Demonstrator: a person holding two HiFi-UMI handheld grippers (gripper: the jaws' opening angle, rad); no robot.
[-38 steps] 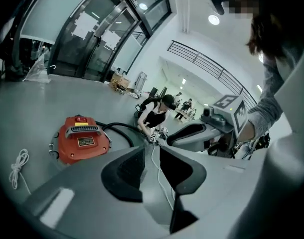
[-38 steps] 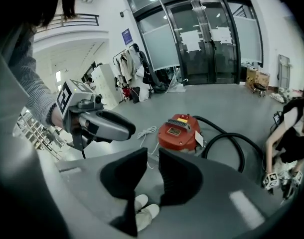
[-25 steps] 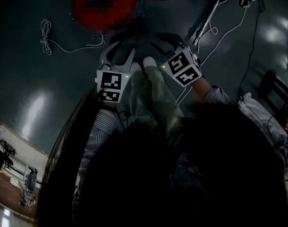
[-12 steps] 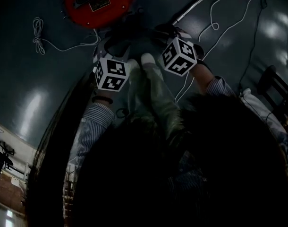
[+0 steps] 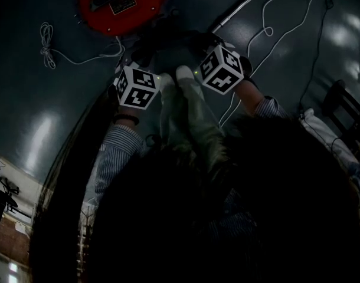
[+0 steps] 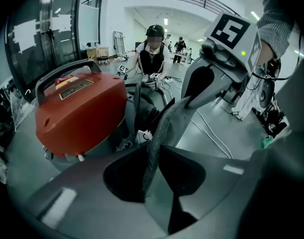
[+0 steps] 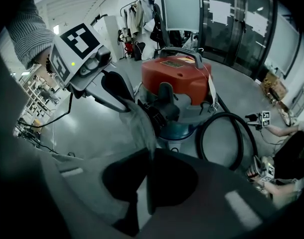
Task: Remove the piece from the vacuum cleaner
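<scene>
The red-lidded vacuum cleaner (image 5: pixel 122 2) stands on the dark floor at the top of the head view; its red lid (image 6: pixel 79 113) fills the left of the left gripper view. A limp grey cloth piece (image 5: pixel 190 118) hangs between my two grippers in front of it. My left gripper (image 6: pixel 152 151) is closing, with one end of the cloth (image 6: pixel 159 128) between its jaws. My right gripper (image 7: pixel 149 153) is closing on the other end (image 7: pixel 141 126). Their marker cubes (image 5: pixel 137 88) (image 5: pixel 221 68) sit side by side, and the fingertips are lost in shadow in the head view.
A black hose (image 7: pixel 227 133) loops off the vacuum's right side. A metal wand (image 5: pixel 239 7) and white cables lie on the floor beyond it, with a coiled cord (image 5: pixel 47 40) at left. A person (image 6: pixel 153 59) stands behind the vacuum. A dark chair (image 5: pixel 345 111) is at far right.
Both marker cubes have shifted up towards the vacuum, and the left one has tilted. The vacuum's red lid now shows plainly at the top.
</scene>
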